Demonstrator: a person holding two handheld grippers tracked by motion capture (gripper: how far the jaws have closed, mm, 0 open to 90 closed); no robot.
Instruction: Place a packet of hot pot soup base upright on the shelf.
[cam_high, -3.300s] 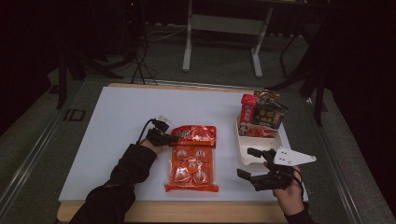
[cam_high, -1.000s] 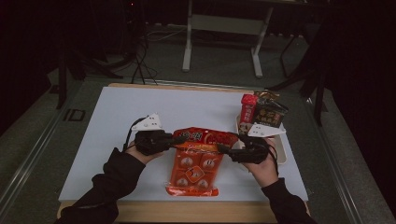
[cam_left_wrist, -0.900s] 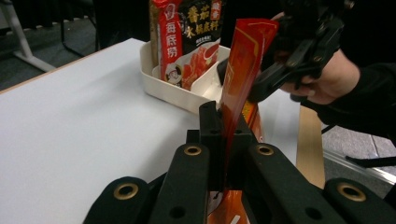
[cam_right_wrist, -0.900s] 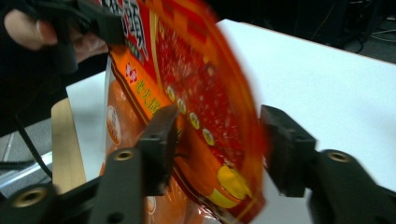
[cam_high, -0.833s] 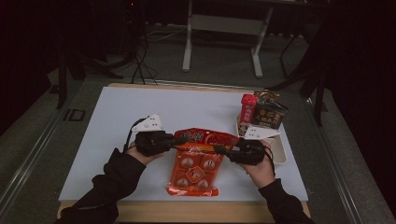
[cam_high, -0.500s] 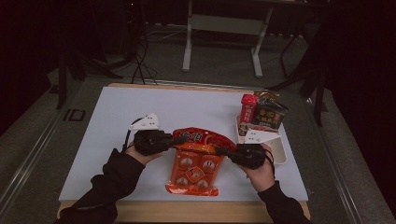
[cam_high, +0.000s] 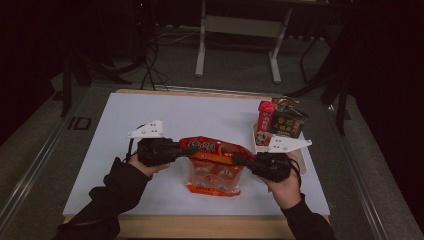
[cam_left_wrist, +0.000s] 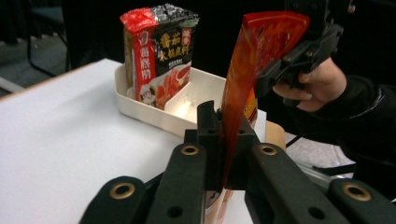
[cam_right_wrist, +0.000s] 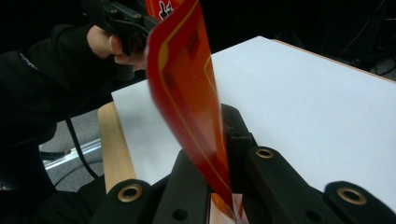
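Red snack bag (cam_high: 214, 165) hangs between both grippers above the worktop (cam_high: 200, 115). Left gripper (cam_high: 192, 149) has its jaws clamped on one top corner. Right gripper (cam_high: 239, 161) has its jaws clamped on the other.

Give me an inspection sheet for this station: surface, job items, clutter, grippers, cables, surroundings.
Surface: white table top with a wooden front edge, bare around the work.
Job's things: red snack bag near the front, top edge lifted and stretched between the two grippers, lower end on the table.
Clutter: white divided tray at the right, holding upright sauce packets.
Grippers: left gripper shut on the bag's left top corner; right gripper shut on its right top corner.
Cables: black cable trails from the left gripper; more cables on the floor behind.
Surroundings: dark room, a white stand beyond the table.
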